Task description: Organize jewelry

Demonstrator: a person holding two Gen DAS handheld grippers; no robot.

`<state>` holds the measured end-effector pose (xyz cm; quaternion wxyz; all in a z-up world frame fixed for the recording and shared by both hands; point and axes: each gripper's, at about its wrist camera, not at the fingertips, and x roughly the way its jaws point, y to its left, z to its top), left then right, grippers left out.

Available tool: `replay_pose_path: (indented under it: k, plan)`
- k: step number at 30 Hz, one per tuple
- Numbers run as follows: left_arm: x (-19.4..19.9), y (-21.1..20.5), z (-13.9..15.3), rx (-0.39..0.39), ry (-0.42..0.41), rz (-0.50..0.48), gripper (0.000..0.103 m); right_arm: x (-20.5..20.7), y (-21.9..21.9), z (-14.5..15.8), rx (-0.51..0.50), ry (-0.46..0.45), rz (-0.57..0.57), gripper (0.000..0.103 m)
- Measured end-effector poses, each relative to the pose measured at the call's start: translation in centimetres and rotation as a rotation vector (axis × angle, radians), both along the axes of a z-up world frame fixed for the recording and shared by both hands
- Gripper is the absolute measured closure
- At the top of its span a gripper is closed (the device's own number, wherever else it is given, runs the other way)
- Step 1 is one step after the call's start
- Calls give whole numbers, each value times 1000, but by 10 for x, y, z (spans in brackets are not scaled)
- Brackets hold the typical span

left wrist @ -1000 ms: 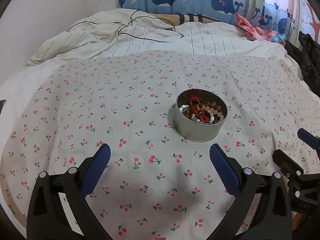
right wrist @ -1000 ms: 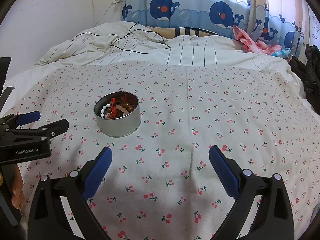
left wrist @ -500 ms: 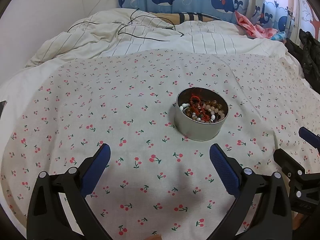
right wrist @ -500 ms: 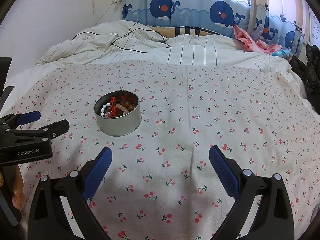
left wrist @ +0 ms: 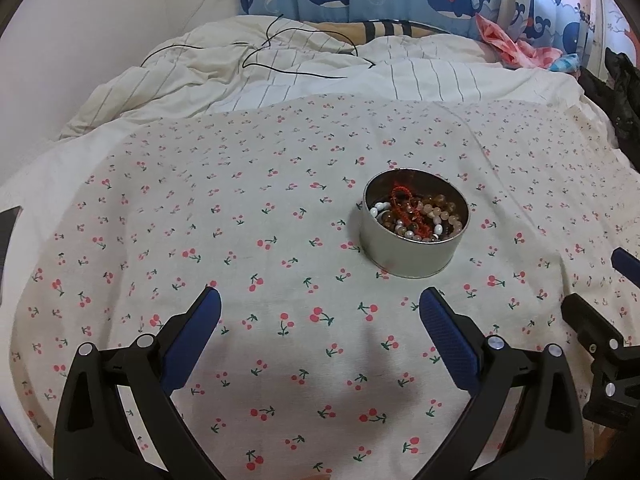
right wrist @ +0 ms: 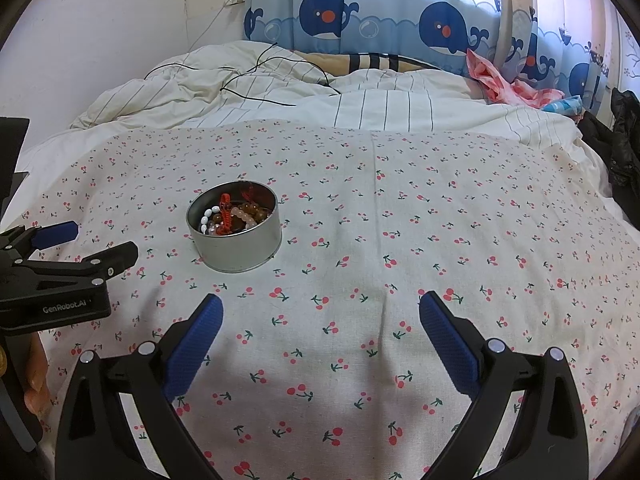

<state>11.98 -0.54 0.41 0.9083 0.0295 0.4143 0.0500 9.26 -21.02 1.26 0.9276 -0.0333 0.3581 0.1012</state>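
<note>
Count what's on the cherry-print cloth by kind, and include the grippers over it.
Round metal tin: 1, standing upright
Tangle of beaded jewelry inside the tin: 1 heap, separate pieces too tangled to count
Grippers: 2, left gripper and right gripper, both open and holding nothing
Total: 4

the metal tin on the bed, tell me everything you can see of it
The round metal tin is silver, shallow and straight-walled, with no lid on it. It stands upright on the cherry-print sheet, holding a tangle of beaded bracelets in white, pink and amber-brown, plus a red woven cord. It sits ahead of the left tool, slightly right, and neither tool touches it.
</note>
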Motion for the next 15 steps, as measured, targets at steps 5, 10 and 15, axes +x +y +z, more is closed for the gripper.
replay_pose_path:
  k: [5, 10, 15]
  plan:
    - [1, 0, 1, -17, 7, -11, 8, -1, -1, -1, -1, 2, 0, 8]
    - [0, -2, 4, -32, 6, -30, 7, -1, -1, -1, -1, 4, 1, 8]
    - [0, 3, 6, -87, 2, -36, 8, -1, -1, -1, -2, 3, 2, 8]
